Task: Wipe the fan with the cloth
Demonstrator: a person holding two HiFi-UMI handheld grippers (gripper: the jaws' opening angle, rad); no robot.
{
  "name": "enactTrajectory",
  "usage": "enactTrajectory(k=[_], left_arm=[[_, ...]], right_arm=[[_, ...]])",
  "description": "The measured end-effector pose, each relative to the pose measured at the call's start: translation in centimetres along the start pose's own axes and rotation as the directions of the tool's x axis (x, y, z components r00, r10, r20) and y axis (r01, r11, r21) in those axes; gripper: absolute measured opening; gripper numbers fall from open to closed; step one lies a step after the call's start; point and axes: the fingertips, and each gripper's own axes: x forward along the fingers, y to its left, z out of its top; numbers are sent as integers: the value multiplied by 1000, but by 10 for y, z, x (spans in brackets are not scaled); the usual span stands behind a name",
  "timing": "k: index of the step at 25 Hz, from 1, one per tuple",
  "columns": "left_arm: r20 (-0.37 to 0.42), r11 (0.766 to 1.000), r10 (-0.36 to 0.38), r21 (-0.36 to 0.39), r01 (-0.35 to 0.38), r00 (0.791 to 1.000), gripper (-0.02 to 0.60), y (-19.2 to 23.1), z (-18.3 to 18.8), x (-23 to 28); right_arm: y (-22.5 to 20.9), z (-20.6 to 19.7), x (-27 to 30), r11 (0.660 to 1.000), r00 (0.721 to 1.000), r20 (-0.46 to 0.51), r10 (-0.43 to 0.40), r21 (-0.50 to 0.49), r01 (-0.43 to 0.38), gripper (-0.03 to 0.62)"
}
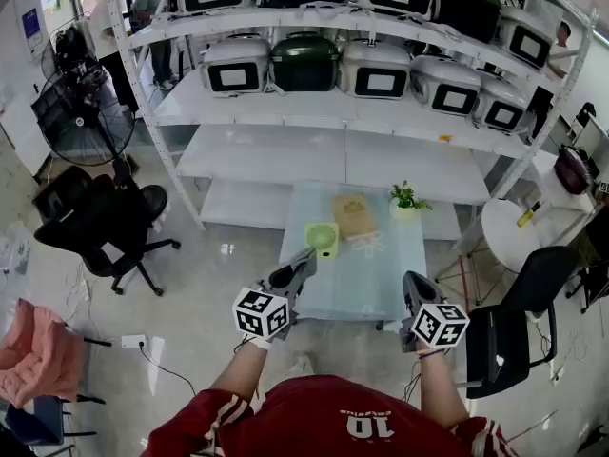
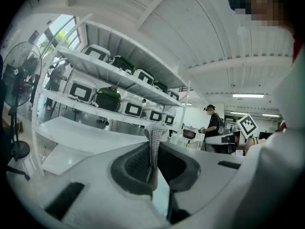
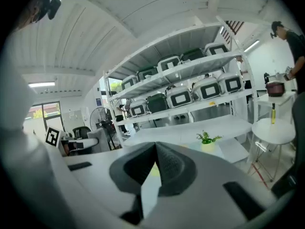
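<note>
Left gripper: held above the near left edge of the glass table, nose aimed at the small green fan. In the left gripper view its jaws are closed on a grey fabric strip, which stands upright between the pads and sticks out past the tips. Whether this strip belongs to a larger cloth cannot be told.

Right gripper: held above the near right edge of the same table. In the right gripper view its jaws meet at the tips with nothing between them; a pale green patch shows through the slit below the tips.

Small green fan: upright on the table's left half, toward the far side, clear of both grippers.

Tan cloth: lying flat on the table, just beside the fan on its right and slightly farther back. Neither gripper touches it.

Other items: a potted plant at the far right corner of the table; a white shelf rack behind it, loaded with boxy appliances; a floor fan and a black office chair well off to the left.
</note>
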Motion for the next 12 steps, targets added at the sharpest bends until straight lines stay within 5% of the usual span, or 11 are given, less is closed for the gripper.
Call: enactTrajectory(k=[5, 12], left_arm=[[42, 993, -9, 120, 4, 999, 26, -69, 13, -31], [159, 984, 1, 174, -29, 987, 26, -149, 26, -100]], right_arm=[[-3, 12, -60, 999, 998, 62, -2, -45, 5, 5], [9, 16, -145, 995, 988, 148, 40, -97, -26, 5]])
